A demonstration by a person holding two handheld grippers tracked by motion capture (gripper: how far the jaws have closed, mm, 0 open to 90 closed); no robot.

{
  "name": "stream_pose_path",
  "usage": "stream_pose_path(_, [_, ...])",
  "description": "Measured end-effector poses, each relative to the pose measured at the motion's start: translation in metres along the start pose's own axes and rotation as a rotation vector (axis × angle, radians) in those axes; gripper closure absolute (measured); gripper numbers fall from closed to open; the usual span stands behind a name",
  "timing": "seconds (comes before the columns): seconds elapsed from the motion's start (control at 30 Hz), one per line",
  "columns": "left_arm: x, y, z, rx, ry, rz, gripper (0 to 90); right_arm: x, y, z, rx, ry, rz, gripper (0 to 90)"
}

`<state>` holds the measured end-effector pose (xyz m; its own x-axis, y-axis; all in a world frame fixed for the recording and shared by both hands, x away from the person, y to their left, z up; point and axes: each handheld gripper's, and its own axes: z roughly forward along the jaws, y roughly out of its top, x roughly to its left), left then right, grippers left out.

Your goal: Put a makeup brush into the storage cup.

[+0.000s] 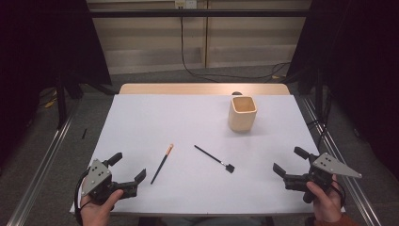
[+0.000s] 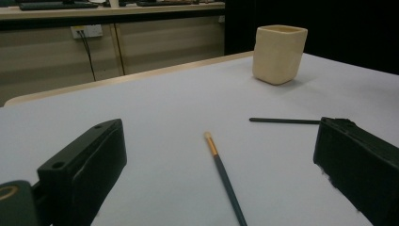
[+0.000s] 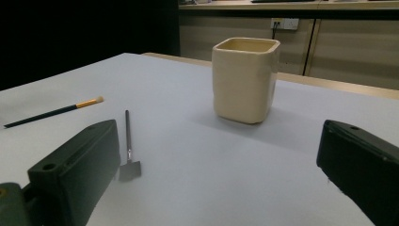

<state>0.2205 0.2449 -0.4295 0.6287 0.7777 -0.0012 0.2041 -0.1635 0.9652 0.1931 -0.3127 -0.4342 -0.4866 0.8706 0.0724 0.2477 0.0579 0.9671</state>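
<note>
left gripper (image 1: 128,170): fingers spread, brush (image 1: 162,163) just ahead | right gripper (image 1: 291,160): fingers spread, spatula (image 1: 214,158) apart

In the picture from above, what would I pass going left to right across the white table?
Left gripper → brush with the orange ferrule → black flat-tipped brush → cream square cup, farther back → right gripper.
</note>
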Motion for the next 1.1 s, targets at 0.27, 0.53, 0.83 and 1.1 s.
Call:
stream_pose_path(0.27, [0.000,0.011,0.007,-0.013,-0.029,0.005,3.0,0.001,0.000,0.001,0.006,-0.004,0.005,0.0])
stream_pose_path(0.53, [0.004,0.018,0.017,0.001,-0.047,0.003,2.9,0.001,0.000,0.001,0.010,0.001,-0.005,0.0])
stream_pose_path(0.83, [0.003,0.034,0.030,-0.018,-0.077,0.014,2.9,0.002,0.000,0.001,0.012,0.001,-0.005,0.0])
stream_pose_path(1.1, [0.000,0.047,0.044,-0.028,-0.106,0.025,2.9,0.002,0.000,0.001,0.012,0.007,-0.006,0.0])
